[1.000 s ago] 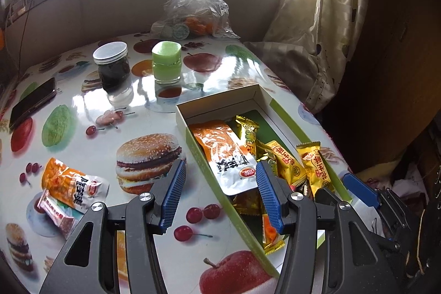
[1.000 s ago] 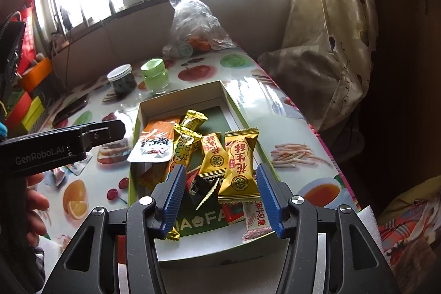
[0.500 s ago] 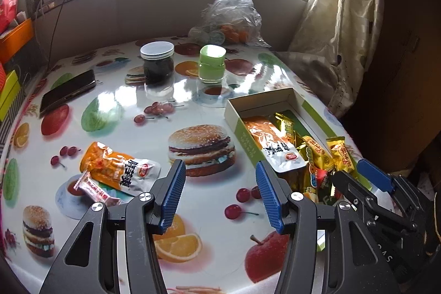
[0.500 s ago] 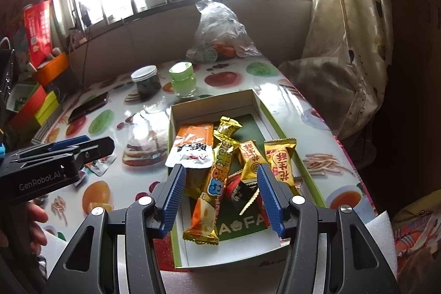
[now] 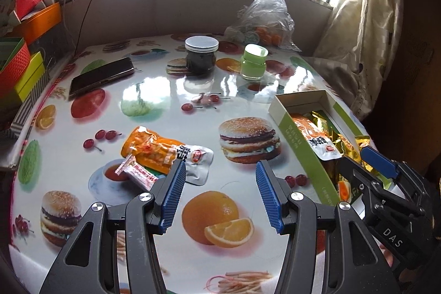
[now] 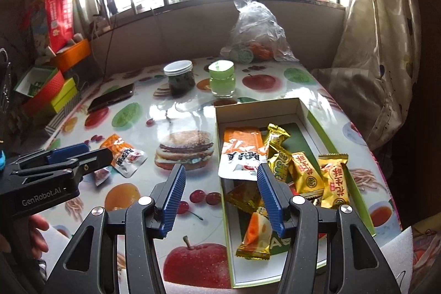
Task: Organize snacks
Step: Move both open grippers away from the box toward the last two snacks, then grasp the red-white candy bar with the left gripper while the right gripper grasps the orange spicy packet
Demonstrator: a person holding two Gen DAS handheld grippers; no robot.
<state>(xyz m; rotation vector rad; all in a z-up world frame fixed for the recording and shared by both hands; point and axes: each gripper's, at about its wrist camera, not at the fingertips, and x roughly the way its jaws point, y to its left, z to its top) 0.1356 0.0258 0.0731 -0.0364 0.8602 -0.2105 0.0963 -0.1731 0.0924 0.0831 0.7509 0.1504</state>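
On fruit-print table point(image 5: 154, 106), crinkled orange-and-silver snack packet point(image 5: 165, 153) lies flat.

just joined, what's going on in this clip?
A person is sorting snacks into an open box with two handheld grippers. Several packets already lie in the box, among them an orange pouch and gold-wrapped candies. Two snacks remain out on the table: an orange packet and a small pink-and-white bar. The left gripper hovers beside those two, jaws open and empty. The right gripper hangs over the box's near edge, also open and empty.
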